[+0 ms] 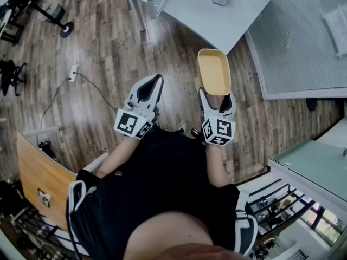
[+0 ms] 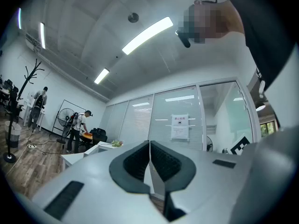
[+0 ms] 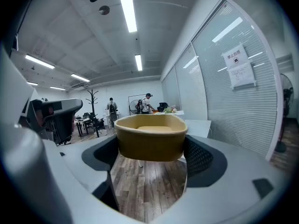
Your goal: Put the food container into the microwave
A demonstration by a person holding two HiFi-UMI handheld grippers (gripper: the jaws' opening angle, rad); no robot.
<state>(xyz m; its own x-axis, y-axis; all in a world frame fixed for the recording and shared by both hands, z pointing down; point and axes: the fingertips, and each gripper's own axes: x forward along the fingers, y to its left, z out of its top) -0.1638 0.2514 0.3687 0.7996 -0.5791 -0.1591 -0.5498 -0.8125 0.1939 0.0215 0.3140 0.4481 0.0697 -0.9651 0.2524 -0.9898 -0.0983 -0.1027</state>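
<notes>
A tan, empty food container (image 1: 213, 71) is held out in front of me over the wooden floor, gripped at its near end by my right gripper (image 1: 216, 96). In the right gripper view the container (image 3: 150, 136) sits between the two dark pads (image 3: 202, 156), level and open side up. My left gripper (image 1: 147, 90) hangs beside it to the left with its jaws pressed together and nothing in them; in the left gripper view its fingertips (image 2: 149, 158) meet. No microwave shows in any view.
A white table (image 1: 217, 12) stands ahead, with a white device on its far part. A grey carpet area (image 1: 303, 37) lies to the right, a glass-topped cabinet (image 1: 314, 164) at lower right, a wooden board (image 1: 40, 180) at lower left. A cable (image 1: 73, 77) crosses the floor. People stand far off.
</notes>
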